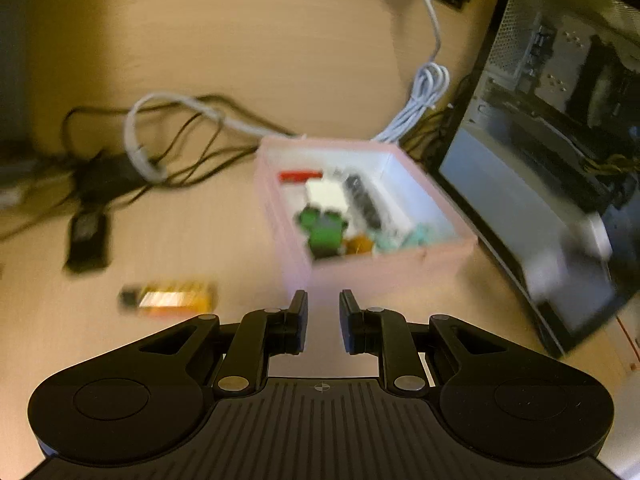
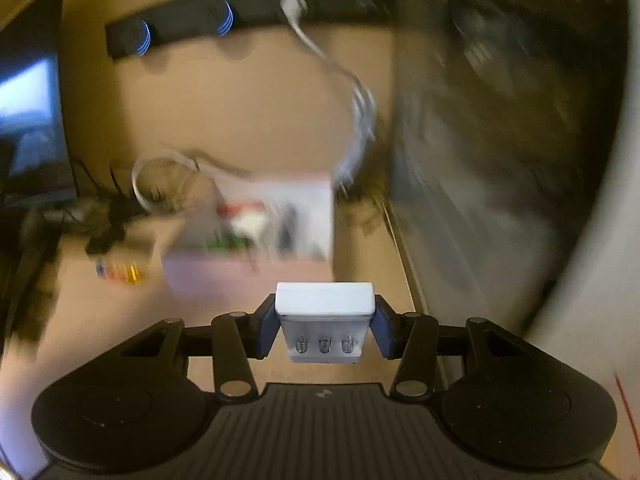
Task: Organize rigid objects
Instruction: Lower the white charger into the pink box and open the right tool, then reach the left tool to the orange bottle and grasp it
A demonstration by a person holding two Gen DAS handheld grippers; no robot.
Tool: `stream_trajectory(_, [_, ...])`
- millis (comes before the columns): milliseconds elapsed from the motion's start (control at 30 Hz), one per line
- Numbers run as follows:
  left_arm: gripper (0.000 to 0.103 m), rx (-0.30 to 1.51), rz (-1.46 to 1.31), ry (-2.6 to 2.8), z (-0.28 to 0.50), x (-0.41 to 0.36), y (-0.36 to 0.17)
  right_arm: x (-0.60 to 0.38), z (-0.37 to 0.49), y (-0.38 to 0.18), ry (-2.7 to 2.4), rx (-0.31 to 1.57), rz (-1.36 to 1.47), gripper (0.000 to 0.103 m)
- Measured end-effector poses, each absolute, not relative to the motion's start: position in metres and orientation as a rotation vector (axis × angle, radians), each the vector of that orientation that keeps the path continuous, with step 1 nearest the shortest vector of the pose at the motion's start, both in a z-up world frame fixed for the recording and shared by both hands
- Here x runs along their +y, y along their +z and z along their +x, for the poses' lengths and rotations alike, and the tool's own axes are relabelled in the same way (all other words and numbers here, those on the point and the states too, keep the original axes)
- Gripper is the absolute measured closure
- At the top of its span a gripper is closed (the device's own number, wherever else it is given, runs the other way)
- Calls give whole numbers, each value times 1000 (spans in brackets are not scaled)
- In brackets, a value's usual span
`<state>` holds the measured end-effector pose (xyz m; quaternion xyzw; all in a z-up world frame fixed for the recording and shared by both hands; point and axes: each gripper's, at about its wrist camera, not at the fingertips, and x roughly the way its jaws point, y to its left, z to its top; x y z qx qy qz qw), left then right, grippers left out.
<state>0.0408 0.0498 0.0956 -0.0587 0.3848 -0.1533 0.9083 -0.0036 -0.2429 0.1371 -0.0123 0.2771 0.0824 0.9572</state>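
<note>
A pink box [image 1: 384, 268] with white inner walls stands on the wooden desk, holding several small items: red, white, green, black, orange and teal. My left gripper [image 1: 323, 300] hovers just in front of its near wall, jaws nearly together with nothing between them. A pack of orange batteries [image 1: 172, 300] lies on the desk to the left of the box. In the right wrist view, my right gripper [image 2: 325, 312] is shut on a white battery holder [image 2: 325, 300] with three springs showing, lifted off the desk in front of the blurred pink box [image 2: 248, 276]. The batteries [image 2: 120, 272] lie left of that box.
An open computer case [image 1: 560, 160] stands close to the right of the box. A tangle of black cables and a black adapter [image 1: 86, 240] lies to the left. A white cable [image 1: 428, 92] runs from behind the box to a black power strip [image 2: 240, 20] at the back.
</note>
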Motion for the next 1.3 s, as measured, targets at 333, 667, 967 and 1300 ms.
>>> stream_trajectory(333, [83, 820, -336, -98, -52, 123, 68, -197, 153, 161, 238, 701, 82, 55])
stream_trajectory(667, [83, 866, -407, 9, -75, 164, 41, -191, 181, 131, 146, 741, 74, 49])
stream_trajectory(967, [83, 858, -232, -72, -39, 161, 43, -176, 73, 113, 187, 753, -74, 49])
stream_trajectory(1300, [83, 727, 182, -312, 71, 150, 66, -154, 16, 70, 208, 913, -54, 48])
